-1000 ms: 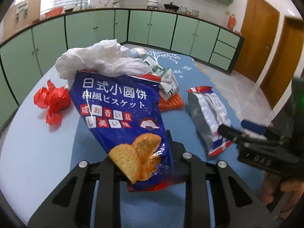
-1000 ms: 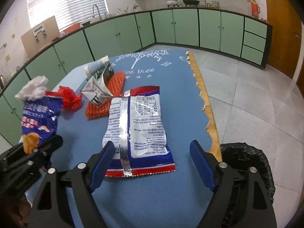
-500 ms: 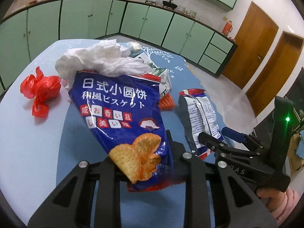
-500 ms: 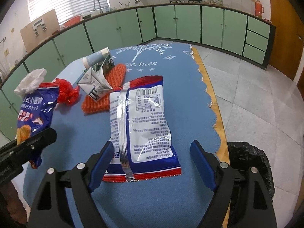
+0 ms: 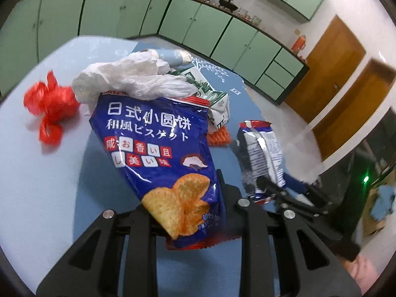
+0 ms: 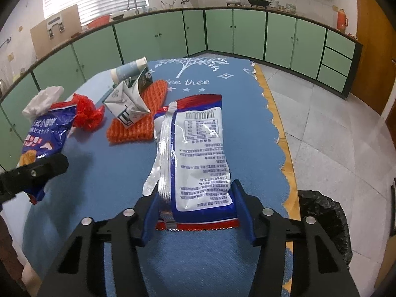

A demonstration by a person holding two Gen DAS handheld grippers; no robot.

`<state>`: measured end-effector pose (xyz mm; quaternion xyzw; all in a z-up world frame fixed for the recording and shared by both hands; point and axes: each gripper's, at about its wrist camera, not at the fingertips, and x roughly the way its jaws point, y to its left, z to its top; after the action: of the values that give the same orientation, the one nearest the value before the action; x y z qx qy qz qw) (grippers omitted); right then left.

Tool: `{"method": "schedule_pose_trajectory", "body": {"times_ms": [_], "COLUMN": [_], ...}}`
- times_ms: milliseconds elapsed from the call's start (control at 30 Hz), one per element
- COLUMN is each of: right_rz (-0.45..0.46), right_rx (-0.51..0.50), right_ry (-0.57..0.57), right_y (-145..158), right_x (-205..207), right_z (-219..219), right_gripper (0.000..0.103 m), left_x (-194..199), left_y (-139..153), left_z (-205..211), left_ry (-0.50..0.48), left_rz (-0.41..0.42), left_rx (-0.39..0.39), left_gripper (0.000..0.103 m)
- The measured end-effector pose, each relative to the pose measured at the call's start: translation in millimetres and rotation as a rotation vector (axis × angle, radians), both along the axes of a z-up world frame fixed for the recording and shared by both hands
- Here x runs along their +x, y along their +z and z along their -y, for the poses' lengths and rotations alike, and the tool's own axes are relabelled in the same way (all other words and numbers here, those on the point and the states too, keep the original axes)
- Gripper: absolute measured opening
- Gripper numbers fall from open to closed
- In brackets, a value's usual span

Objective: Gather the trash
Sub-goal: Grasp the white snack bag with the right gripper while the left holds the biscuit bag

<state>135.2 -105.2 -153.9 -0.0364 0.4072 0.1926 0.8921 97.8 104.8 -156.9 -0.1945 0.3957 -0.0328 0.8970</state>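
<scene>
My left gripper (image 5: 195,212) is shut on the bottom of a blue biscuit bag (image 5: 158,148), which it holds above the table. A crumpled white wrapper (image 5: 133,81) sticks out of the bag's top. A white and blue snack bag (image 6: 200,153) lies face down on the blue mat (image 6: 99,173). My right gripper (image 6: 195,212) has its jaws closing on that bag's near end. Both blue pads (image 6: 148,219) press its side edges, and the bag bulges upward. In the left wrist view the right gripper (image 5: 279,190) shows at that bag's lower end.
Behind the snack bag lie an orange foam net (image 6: 138,128), a crushed milk carton (image 6: 128,104), a tipped paper cup (image 6: 128,70) and a red plastic wrapper (image 6: 87,113). A bin lined with a black bag (image 6: 324,220) stands on the floor at the table's right edge.
The right jaws have narrowed from wide open onto the snack bag's sides, and the bag has buckled. The left gripper with the blue bag has shifted and rolled a little.
</scene>
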Motion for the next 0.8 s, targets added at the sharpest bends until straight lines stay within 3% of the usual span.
{"method": "schedule_pose_trajectory", "body": {"times_ms": [200,300,367,800], "right_rz": [0.005,-0.004,-0.005,0.009], "right_rx": [0.006,0.007,0.008,0.027], "right_ry": [-0.002,-0.004,-0.006,-0.017], "right_y": [3,3,3,10], "right_x": [0,1,1,3], "right_z": [1,2,3,5], "right_gripper": [0.053,0.053,0.053,0.053], "left_x": [0,3,3,-4], "left_y": [-6,-10,-10,8], "left_z": [1,-6,-8,-33], "left_ry": [0.011,0.018,0.025,0.068], "left_rz": [-0.039,-0.073,-0.076,-0.014], "left_rx": [0.066,0.0,-0.015,0.046], "left_gripper": [0.027,0.037,0.05,0.076]}}
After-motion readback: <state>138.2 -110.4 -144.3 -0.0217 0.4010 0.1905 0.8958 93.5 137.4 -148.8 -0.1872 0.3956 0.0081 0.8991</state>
